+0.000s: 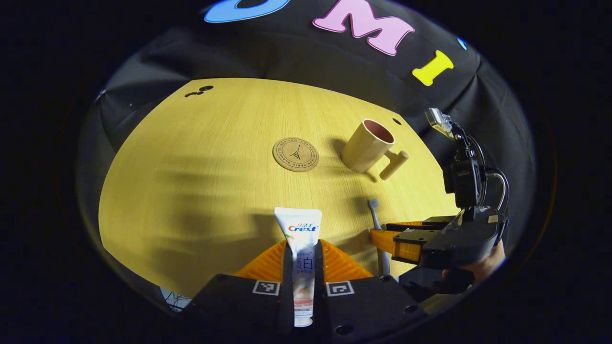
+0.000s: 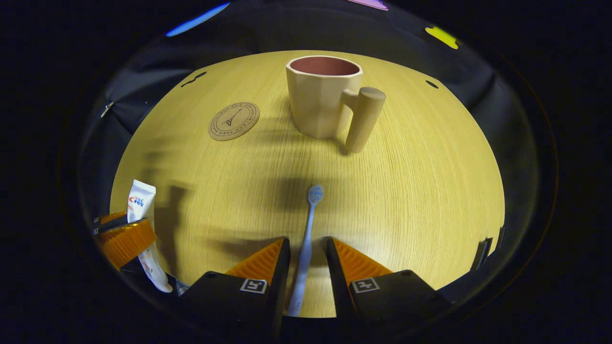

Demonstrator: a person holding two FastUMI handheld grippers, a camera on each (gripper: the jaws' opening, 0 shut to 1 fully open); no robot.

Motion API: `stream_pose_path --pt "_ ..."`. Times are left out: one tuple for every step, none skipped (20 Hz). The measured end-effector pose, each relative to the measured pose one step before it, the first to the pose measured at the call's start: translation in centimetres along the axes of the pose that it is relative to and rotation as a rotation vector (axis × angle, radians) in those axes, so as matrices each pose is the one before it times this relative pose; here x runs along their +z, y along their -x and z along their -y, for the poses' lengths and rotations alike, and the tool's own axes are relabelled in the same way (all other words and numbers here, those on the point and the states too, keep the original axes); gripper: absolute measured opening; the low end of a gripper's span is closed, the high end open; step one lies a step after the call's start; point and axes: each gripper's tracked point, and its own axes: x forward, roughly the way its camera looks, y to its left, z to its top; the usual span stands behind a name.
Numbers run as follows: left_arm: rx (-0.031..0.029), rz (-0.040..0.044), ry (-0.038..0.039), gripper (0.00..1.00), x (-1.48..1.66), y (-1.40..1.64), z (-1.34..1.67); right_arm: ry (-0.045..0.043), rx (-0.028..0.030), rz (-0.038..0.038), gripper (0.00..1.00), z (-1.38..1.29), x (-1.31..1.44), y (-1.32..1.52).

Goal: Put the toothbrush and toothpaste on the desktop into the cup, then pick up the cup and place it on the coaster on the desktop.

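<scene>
my left fingers (image 1: pixel 303 260) clamped on white toothpaste tube (image 1: pixel 302 248). right fingers (image 2: pixel 308 260) apart, straddling pale blue toothbrush (image 2: pixel 306 239) on yellow wooden desk (image 2: pixel 406 191). beige faceted cup (image 2: pixel 325 98) ahead, round cork coaster (image 2: pixel 234 121) ahead-left.

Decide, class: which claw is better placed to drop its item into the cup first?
Probably the right claw: the cup stands straight ahead of its toothbrush. The left claw, gripping the toothpaste, sits off to the side.

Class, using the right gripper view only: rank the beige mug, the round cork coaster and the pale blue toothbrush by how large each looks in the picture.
1. Beige mug with thick handle: largest.
2. Pale blue toothbrush: longest but thin; it lies nearest the camera, between the right gripper fingers, so it looks enlarged.
3. Round cork coaster: smallest.
</scene>
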Motion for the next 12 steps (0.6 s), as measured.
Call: stream_pose_path --pt "0.00317 0.00191 0.00394 0.21 -0.125 0.119 0.005 0.01264 0.00154 0.00047 0.40 -0.216 -0.120 -0.098" --pt "0.00232 0.00078 0.00331 0.20 -0.082 -0.033 0.035 0.00874 -0.00124 -0.00059 0.35 -0.156 -0.130 0.099" --pt "0.00203 0.00003 0.00207 0.21 -0.168 0.069 0.054 0.00367 -0.00106 0.00286 0.25 -0.188 0.080 -0.134" --pt "0.00388 0.00190 0.00277 0.21 -0.039 0.070 0.001 0.00595 -0.00088 -0.00287 0.21 -0.238 -0.063 0.153" --pt "0.00248 0.00391 0.00442 0.21 -0.093 0.080 0.020 0.00956 -0.00329 0.00415 0.13 0.033 0.085 -0.232" --pt "0.00087 0.00382 0.00592 0.21 0.020 0.051 0.087 0.00004 0.00303 0.00129 0.13 -0.040 0.097 0.070" --pt "-0.00005 0.00502 0.00539 0.21 -0.079 -0.004 0.079 -0.00730 0.00752 -0.00326 0.11 -0.112 0.046 0.100" --pt "0.00046 0.00481 0.00380 0.21 -0.012 0.060 0.081 -0.00556 0.01176 -0.00060 0.11 -0.056 0.065 -0.149" --pt "0.00221 0.00296 0.00270 0.21 -0.112 0.072 0.048 -0.00129 0.01151 -0.00596 0.11 -0.040 0.037 -0.110" --pt "0.00309 0.00241 0.00088 0.21 -0.022 0.011 0.041 0.00180 0.01268 -0.00490 0.10 -0.021 0.073 0.010" --pt "0.00307 0.00342 0.00064 0.21 -0.079 -0.056 -0.003 0.01035 0.01457 -0.00600 0.08 -0.084 0.009 0.107" --pt "0.00268 0.00268 0.00242 0.21 -0.073 -0.057 0.061 0.00415 0.01311 -0.00338 0.08 -0.039 -0.054 -0.025"
